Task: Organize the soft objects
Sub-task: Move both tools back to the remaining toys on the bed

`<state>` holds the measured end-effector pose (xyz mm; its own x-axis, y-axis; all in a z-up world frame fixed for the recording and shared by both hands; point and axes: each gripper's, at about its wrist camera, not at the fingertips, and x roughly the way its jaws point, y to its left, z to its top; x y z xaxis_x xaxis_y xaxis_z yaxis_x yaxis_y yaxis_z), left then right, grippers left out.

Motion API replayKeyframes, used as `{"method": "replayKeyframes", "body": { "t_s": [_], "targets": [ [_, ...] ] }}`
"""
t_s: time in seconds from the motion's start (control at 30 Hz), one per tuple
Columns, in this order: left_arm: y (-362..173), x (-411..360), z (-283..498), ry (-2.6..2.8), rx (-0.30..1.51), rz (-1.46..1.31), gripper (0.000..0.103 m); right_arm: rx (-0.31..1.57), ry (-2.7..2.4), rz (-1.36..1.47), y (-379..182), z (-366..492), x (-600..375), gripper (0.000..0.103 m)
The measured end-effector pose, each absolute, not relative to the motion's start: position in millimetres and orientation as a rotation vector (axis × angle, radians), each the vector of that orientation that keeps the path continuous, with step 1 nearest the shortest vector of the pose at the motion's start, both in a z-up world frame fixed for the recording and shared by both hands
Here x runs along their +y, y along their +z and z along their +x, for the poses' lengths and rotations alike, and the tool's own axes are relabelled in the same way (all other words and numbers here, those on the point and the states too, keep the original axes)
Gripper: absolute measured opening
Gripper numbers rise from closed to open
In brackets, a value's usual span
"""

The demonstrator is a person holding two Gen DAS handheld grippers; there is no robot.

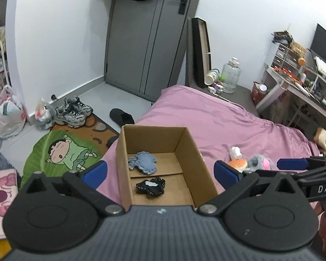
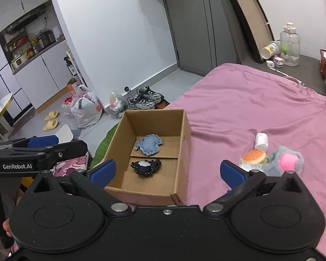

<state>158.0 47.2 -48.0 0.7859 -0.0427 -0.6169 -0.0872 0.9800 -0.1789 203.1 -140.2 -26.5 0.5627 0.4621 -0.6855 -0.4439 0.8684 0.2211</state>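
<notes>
I see the open cardboard box point(image 2: 163, 143) on the pink bedspread, holding a blue denim patch point(image 2: 150, 144) and a black one point(image 2: 145, 167). Beside it lie a burger plush point(image 2: 253, 156) and a grey-pink plush point(image 2: 286, 161).

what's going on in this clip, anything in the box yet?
A person holds two grippers over a pink bed, sorting soft toys into a cardboard box. Two are in: a blue denim toy and a black fabric toy. The left gripper and right gripper are both open and empty. The burger plush and gray-pink plush wait on the bedspread.
</notes>
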Motion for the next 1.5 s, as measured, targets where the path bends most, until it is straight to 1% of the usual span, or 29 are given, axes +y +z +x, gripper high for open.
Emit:
{"method": "replayKeyframes", "body": {
  "t_s": [0.4, 0.8, 1.17, 1.2, 1.23, 1.37, 1.5],
  "targets": [
    [-28, 11, 154, 0.002, 0.7, -0.137, 0.103, 0.784, 0.495, 0.058, -12, 192, -187, 0.103],
    [-18, -14, 157, -0.044, 0.713, -0.072, 0.103, 0.772, 0.456, 0.096, -14, 189, -228, 0.103],
    [-31, -45, 170, -0.121, 0.737, -0.031, 0.102, 0.772, 0.407, 0.138, -27, 190, -258, 0.103],
    [-34, -49, 173, -0.135, 0.744, -0.024, 0.101, 0.77, 0.402, 0.141, -28, 191, -261, 0.103],
    [-38, -52, 175, -0.145, 0.75, -0.019, 0.1, 0.77, 0.396, 0.145, -30, 191, -264, 0.103],
    [-48, -65, 185, -0.179, 0.764, 0.006, 0.098, 0.796, 0.377, 0.163, -41, 198, -277, 0.095],
    [-58, -78, 197, -0.207, 0.776, 0.0, 0.095, 0.82, 0.352, 0.178, -50, 207, -289, 0.093]
  ]
}}
